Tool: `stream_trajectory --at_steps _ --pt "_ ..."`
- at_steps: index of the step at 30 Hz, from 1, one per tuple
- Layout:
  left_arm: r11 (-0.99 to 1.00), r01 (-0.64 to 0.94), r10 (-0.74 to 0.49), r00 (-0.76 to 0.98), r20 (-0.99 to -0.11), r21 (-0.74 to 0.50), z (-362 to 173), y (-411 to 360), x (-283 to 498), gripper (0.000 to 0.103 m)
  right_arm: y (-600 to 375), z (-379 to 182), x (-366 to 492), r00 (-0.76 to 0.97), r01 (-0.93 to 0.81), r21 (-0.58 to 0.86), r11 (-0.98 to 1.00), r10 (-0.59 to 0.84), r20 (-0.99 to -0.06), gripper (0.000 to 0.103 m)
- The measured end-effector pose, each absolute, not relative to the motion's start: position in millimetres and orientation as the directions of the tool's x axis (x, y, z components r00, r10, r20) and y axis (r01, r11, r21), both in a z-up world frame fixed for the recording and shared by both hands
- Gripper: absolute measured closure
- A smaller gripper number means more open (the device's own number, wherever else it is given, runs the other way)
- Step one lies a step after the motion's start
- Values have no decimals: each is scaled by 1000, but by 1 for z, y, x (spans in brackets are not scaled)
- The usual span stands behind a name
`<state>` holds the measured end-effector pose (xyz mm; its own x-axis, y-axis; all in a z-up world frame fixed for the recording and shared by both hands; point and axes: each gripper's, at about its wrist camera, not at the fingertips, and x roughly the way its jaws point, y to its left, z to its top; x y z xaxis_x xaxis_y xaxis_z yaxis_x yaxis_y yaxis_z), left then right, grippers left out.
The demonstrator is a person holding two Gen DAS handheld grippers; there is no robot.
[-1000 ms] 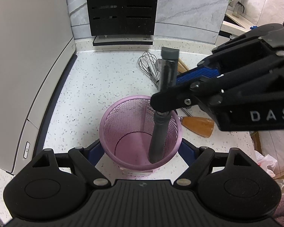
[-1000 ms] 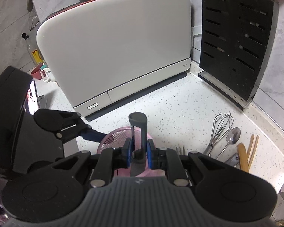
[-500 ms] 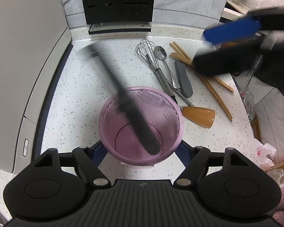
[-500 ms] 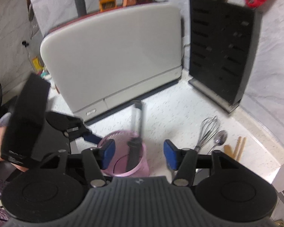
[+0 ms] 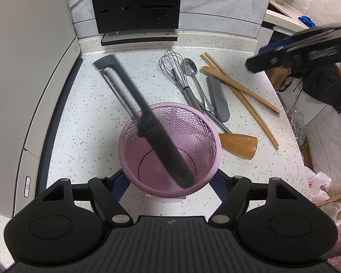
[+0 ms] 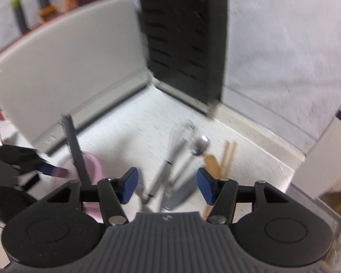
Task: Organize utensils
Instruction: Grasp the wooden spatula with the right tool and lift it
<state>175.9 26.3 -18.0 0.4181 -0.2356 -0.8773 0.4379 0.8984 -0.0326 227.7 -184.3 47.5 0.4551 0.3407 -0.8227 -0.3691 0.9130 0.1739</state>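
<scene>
A pink mesh holder [image 5: 170, 145] stands on the white speckled counter, held between the blue pads of my left gripper [image 5: 170, 182], which is shut on it. A dark grey peeler [image 5: 145, 118] leans inside it, head up to the far left; it also shows in the right wrist view [image 6: 76, 150]. My right gripper [image 6: 167, 183] is open and empty, above the loose utensils. On the counter lie a whisk [image 5: 175, 70], a spoon [image 5: 193, 77], a grey handle [image 5: 218, 97], wooden chopsticks [image 5: 241, 93] and a wooden spatula [image 5: 238, 145].
A black knife block [image 5: 136, 6] stands against the back wall. A large white appliance [image 5: 22, 79] fills the left side. The counter edge curves down the right [image 5: 291, 125], with plastic bags beyond it.
My right gripper let go of the peeler, which tipped over to lean in the holder. The right gripper opened and swung right, over the loose utensils. The left gripper stayed on the holder.
</scene>
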Motion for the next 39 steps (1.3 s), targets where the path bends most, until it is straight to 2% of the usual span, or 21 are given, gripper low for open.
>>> stream_trajectory --at_steps 1,11,16,27,39 --pt "898 439 -236 416 -878 -33 -18 26 177 17 -185 40 233 440 -363 163 918 323 -838 58" --pt "895 444 -234 410 -881 -31 -18 26 179 17 -188 -12 267 390 -407 1 913 175 -904 59" --pt "895 445 -234 411 -881 -31 -18 26 178 17 -174 -33 277 368 -472 -94 877 99 -925 77" --pt "894 448 -235 412 -880 -30 -18 26 177 18 -162 -48 286 325 -495 -104 862 72 -943 78" --pt "894 447 -235 412 -880 -30 -18 26 177 18 -161 -42 283 371 -503 -163 849 42 -928 101"
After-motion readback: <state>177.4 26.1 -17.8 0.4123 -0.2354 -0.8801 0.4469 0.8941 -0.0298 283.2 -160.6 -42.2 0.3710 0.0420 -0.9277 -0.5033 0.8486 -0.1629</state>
